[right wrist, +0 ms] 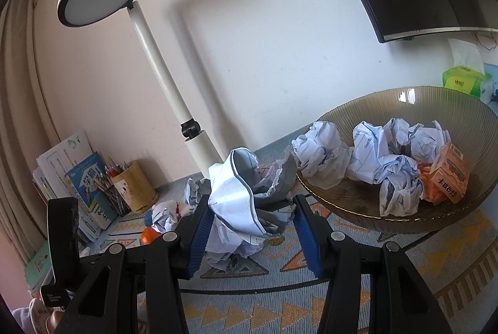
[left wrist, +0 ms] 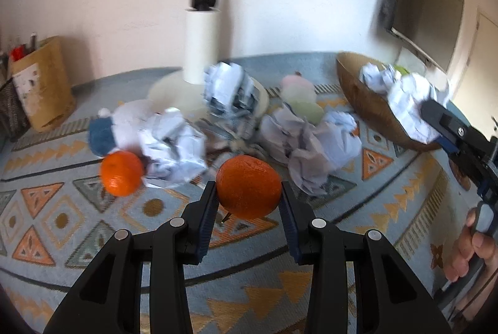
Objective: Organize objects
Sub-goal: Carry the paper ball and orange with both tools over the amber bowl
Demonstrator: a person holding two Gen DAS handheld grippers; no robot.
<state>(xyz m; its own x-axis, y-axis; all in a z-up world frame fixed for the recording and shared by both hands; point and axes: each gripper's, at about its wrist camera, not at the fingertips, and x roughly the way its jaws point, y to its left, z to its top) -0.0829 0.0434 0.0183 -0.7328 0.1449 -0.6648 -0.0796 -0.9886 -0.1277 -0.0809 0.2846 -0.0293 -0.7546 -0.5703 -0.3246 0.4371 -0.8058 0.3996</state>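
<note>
**Near the bowl: both grips could slip**

Left of the bowl (right wrist: 404, 219), our left gripper (left wrist: 249, 200) pinches an orange (left wrist: 248, 191) w/ pads barely on; it may roll out. Right gripper (right wrist: 252, 222) squeezes crumpled paper (right wrist: 239, 197) beside the bowl; loose folds could pull free.

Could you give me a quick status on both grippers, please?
Left gripper shut on orange, lifted off mat. Right gripper shut on crumpled paper, beside bowl. Second orange and more paper on mat.
</note>
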